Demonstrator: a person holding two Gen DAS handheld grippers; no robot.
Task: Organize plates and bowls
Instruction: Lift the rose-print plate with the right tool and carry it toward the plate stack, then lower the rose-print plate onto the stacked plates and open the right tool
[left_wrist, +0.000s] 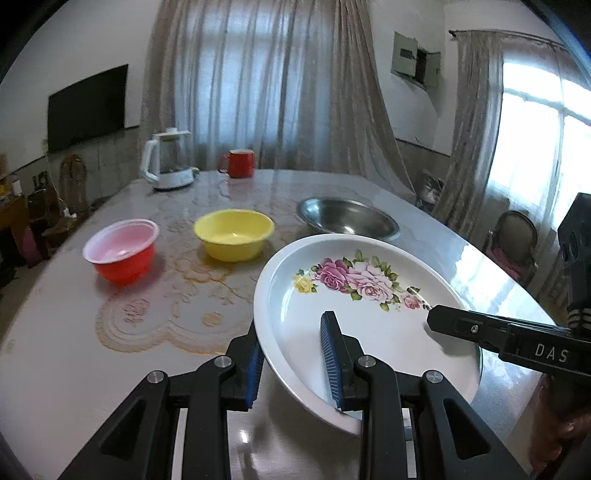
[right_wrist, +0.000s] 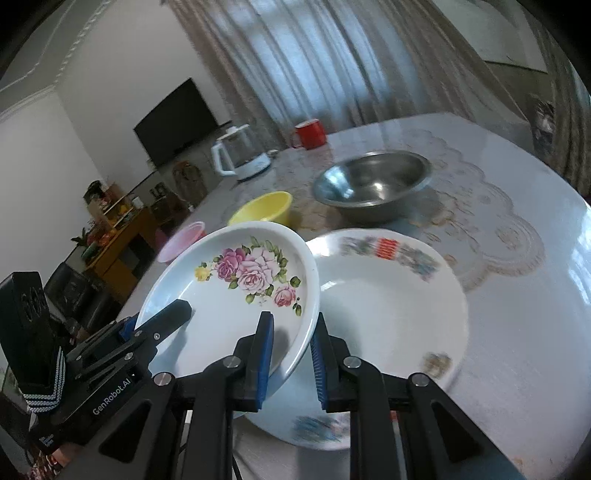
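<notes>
Both grippers pinch the rose plate (left_wrist: 369, 314) by its rim, tilted above the surface (left_wrist: 74, 350): left gripper (left_wrist: 295, 354) fingers straddle its near-left edge, right gripper (right_wrist: 291, 354) fingers its right edge, over a second plate (right_wrist: 388, 295).

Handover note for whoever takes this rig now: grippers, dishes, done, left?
Left gripper: shut on the rose plate rim.
Right gripper: shut on its opposite rim; plate held tilted above the patterned plate on the table.
Red bowl, yellow bowl, steel bowl: separate, unstacked.
Done: nothing stacked.
Left: set the plate down, nest bowls.
</notes>
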